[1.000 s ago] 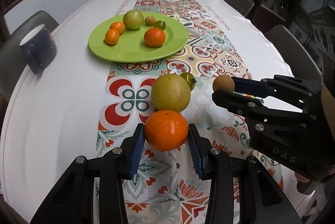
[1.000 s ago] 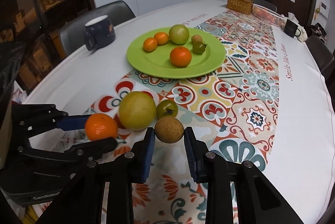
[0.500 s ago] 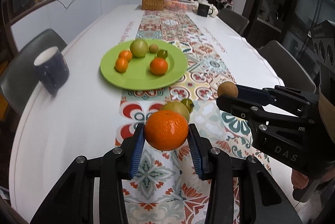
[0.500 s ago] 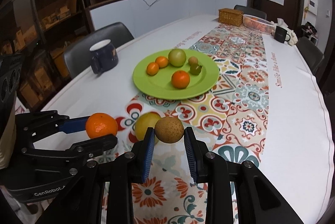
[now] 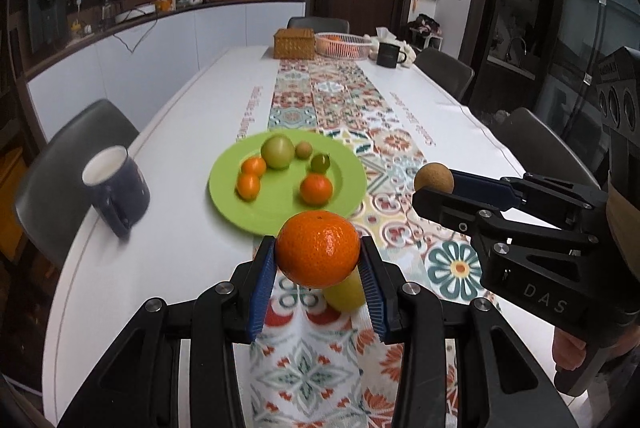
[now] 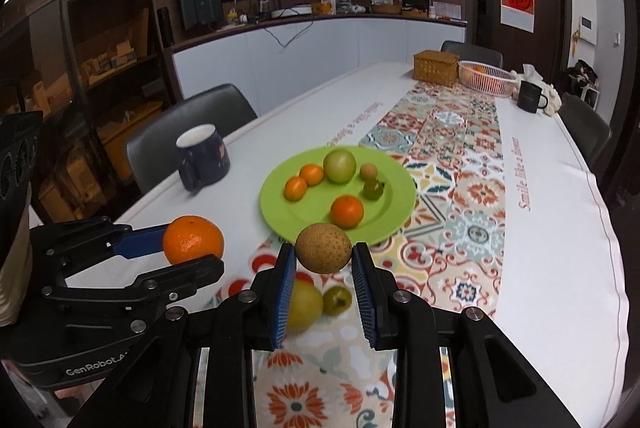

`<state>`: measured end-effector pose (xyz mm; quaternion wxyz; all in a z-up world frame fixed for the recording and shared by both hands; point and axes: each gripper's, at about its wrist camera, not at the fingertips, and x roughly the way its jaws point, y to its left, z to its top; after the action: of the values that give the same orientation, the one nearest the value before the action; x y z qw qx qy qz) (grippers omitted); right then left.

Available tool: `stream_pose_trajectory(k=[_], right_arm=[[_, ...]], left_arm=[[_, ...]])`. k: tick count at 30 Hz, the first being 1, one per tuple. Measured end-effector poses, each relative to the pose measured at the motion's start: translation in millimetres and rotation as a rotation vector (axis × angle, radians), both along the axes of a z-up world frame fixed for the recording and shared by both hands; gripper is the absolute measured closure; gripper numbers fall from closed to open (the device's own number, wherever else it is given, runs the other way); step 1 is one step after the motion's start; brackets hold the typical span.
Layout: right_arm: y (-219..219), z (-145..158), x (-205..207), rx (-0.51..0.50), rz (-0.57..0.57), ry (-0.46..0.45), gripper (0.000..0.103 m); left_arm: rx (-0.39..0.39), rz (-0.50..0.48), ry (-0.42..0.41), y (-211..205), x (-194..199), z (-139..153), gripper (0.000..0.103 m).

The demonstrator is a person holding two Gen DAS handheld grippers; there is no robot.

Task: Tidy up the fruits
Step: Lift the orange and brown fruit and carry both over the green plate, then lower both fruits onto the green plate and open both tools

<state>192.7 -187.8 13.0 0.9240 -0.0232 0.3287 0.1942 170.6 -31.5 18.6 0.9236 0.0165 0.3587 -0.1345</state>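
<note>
My left gripper [image 5: 318, 258] is shut on a large orange [image 5: 318, 248], lifted above the table; the same orange [image 6: 193, 239] shows in the right wrist view. My right gripper [image 6: 323, 255] is shut on a small brown round fruit [image 6: 323, 247], also lifted, and that fruit [image 5: 433, 178] appears at the right in the left wrist view. Ahead lies a green plate [image 5: 344, 164] [image 6: 400, 204] with several oranges and green fruits on it. Below the grippers, a yellow-green fruit [image 6: 305, 304] and a small green fruit [image 6: 337, 300] rest on the patterned runner.
A dark blue mug [image 5: 116, 188] [image 6: 203, 156] stands left of the plate near the table edge. A wicker box [image 5: 294, 43], a white basket [image 5: 343, 45] and a black mug [image 5: 389, 54] stand at the far end. Grey chairs line both sides of the table.
Both grippers have risen with their fruits off the runner. The yellow-green fruit and small green fruit stayed on the table and now sit lower in both views.
</note>
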Motion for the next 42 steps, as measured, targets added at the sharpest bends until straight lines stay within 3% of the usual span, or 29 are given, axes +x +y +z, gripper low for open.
stream_pose_trajectory(k=[9,19,42], right_arm=[[9,22,23,-0.006,0.000,-0.050,0.073],[19,22,64,-0.008,-0.008,-0.039,0.073],[33,-45,162,-0.045,-0.004,0.135,0.073]], left_arm=[[0.007,-0.002,-0.055,6,30,20,0.063],[0.027,0.007,-0.063,15,70,22,0.063],[0.013,-0.034,0.064,23,163,-43,0.063]])
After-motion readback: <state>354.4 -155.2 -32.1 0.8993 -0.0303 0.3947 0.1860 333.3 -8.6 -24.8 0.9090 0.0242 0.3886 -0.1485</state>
